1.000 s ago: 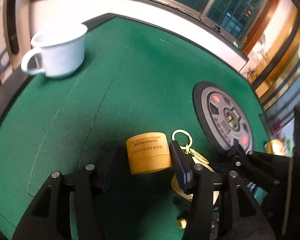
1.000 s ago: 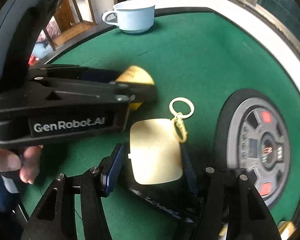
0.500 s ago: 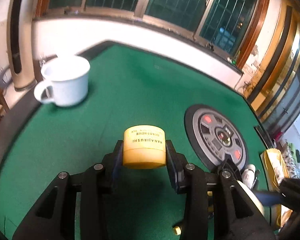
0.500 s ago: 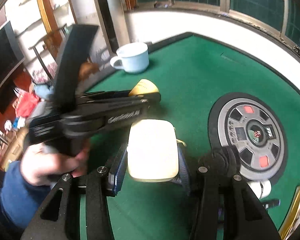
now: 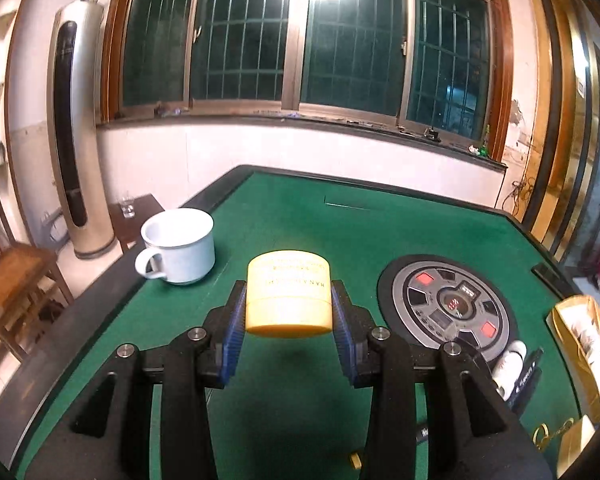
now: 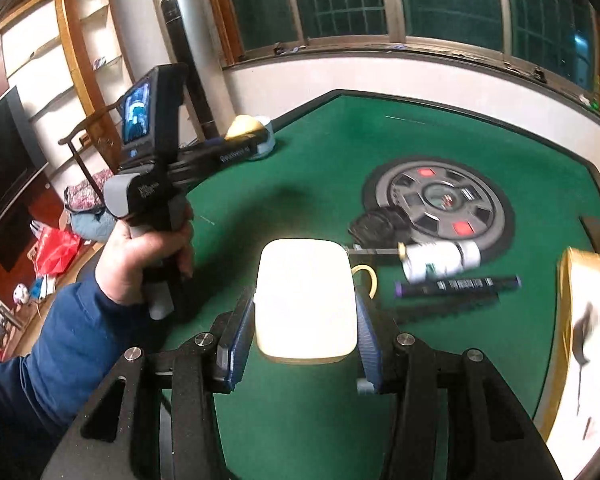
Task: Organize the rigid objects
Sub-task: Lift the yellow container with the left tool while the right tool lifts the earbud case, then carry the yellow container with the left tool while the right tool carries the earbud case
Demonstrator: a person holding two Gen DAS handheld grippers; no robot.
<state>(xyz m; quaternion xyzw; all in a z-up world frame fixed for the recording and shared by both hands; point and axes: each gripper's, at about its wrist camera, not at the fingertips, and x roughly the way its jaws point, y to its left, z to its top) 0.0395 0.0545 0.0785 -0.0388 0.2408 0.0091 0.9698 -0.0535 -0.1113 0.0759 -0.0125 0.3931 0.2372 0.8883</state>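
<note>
1. Your left gripper (image 5: 288,312) clamps the yellow jar (image 5: 288,294) at centre frame, lifted clear of the green table (image 5: 380,232).
2. Your right gripper (image 6: 306,328) pinches the cream case (image 6: 306,300), also centre frame and off the felt.
3. The mug (image 5: 178,245) stands at left of the left view; the round panel (image 5: 448,306) lies at right.

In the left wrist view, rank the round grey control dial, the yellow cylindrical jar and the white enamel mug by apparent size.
1. Round grey control dial, widest.
2 and 3. Yellow cylindrical jar, clamped in the left gripper, and white enamel mug look alike; the jar sits nearer the camera, so unranked.
</note>
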